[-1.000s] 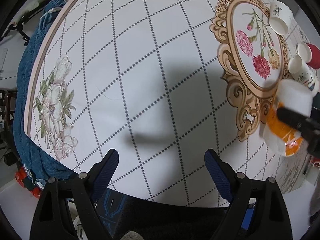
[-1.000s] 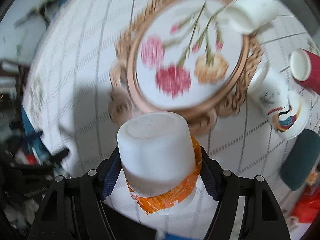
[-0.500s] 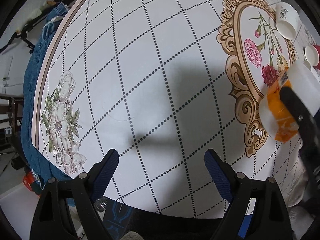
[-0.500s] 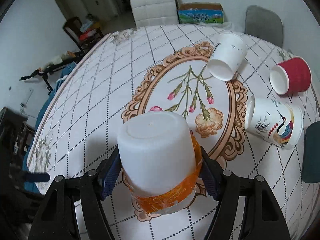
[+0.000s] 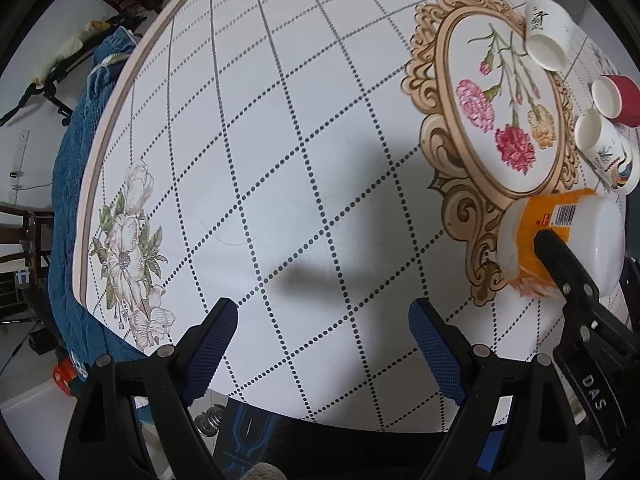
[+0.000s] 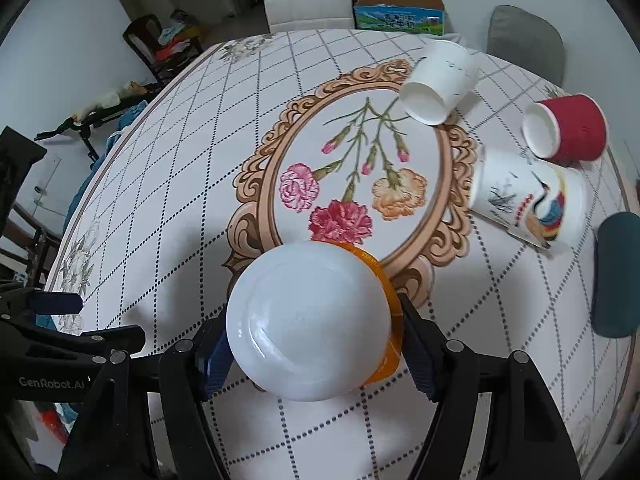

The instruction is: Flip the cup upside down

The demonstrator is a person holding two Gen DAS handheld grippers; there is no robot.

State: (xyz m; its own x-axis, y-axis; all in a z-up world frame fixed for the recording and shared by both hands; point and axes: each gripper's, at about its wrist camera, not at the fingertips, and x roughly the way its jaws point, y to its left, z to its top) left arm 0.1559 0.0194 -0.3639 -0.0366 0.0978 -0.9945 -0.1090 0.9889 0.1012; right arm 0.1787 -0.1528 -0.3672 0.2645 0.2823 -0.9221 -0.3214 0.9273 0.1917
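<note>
My right gripper point(image 6: 310, 344) is shut on a white cup with an orange label point(image 6: 308, 320). The cup is upside down, its flat base turned toward the camera, its rim down by the tablecloth at the near end of the gold floral medallion point(image 6: 360, 184). In the left wrist view the same cup point(image 5: 560, 240) stands mouth down at the right edge, with a right finger point(image 5: 560, 256) across it. My left gripper point(image 5: 322, 344) is open and empty over the checked cloth, well left of the cup.
Three more cups lie on their sides: a white one point(image 6: 440, 80) at the medallion's far end, a red one point(image 6: 568, 132) and a bird-patterned one point(image 6: 528, 196) to the right. A dark teal object point(image 6: 616, 276) sits at the right edge. Chairs stand beyond the round table point(image 6: 160, 184).
The right gripper has tipped the cup further over and lowered it toward the cloth; its base now faces the camera. The left gripper has stayed open, barely shifting.
</note>
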